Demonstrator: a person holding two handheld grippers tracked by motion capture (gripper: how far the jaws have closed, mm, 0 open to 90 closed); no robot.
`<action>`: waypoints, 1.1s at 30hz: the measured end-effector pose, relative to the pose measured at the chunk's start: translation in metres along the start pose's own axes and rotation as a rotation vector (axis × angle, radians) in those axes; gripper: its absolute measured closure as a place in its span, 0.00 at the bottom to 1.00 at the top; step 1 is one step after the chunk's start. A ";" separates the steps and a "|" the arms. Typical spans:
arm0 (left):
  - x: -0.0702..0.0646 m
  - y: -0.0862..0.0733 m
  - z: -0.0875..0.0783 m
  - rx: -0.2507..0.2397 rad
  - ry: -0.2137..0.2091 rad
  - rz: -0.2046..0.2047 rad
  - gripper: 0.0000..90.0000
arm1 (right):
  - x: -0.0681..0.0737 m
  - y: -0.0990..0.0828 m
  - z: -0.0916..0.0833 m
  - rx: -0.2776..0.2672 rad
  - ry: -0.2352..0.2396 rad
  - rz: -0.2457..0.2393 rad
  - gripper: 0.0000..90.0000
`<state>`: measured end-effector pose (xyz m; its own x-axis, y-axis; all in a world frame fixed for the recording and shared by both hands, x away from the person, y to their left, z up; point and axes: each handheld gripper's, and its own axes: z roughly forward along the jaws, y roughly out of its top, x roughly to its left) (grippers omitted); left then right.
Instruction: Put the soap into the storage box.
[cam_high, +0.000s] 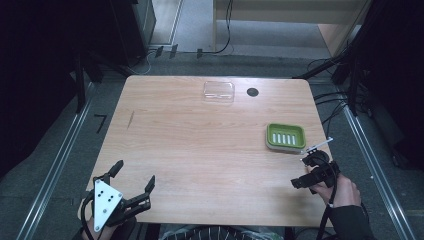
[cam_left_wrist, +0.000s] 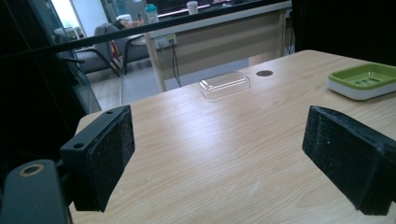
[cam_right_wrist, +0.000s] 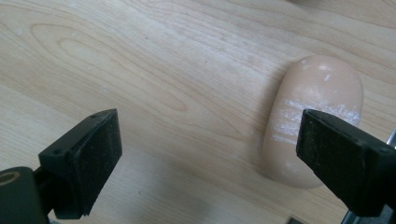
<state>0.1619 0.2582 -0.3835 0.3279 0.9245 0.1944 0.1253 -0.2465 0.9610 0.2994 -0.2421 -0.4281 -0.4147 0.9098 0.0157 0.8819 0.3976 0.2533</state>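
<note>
We've got the right tongs (cam_right_wrist: 205, 158) wide open over the table (cam_high: 200, 150) near its right edge, close to the near right corner, with the soap bar (cam_right_wrist: 313, 121) lying flat on the wood, partly under the right-hand jaw and not gripped. Left tongs (cam_high: 134, 177) sit open too, holding nothing, at the near left corner. Green soap dish (cam_high: 285, 136) sits by the right edge, clear lid (cam_high: 219, 91) at the far edge.

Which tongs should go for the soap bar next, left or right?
Right. The right tongs are open directly over the soap bar, one jaw already beside it. The left tongs sit open at the table's far near corner, nothing nearby.
</note>
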 end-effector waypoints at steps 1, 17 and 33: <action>0.000 0.000 0.000 0.001 0.000 0.001 0.11 | -0.001 0.000 0.000 -0.005 -0.001 0.004 0.08; 0.000 0.000 0.000 0.005 -0.002 0.006 0.11 | -0.035 0.000 0.005 -0.008 -0.012 0.076 0.08; 0.000 0.000 0.000 0.006 -0.001 0.007 0.11 | -0.059 0.007 0.025 0.053 -0.009 0.124 0.12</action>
<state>0.1619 0.2580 -0.3835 0.3300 0.9224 0.2008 0.1288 -0.2547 0.9584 0.3353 -0.2905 -0.4512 -0.3002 0.9532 0.0354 0.9369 0.2877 0.1986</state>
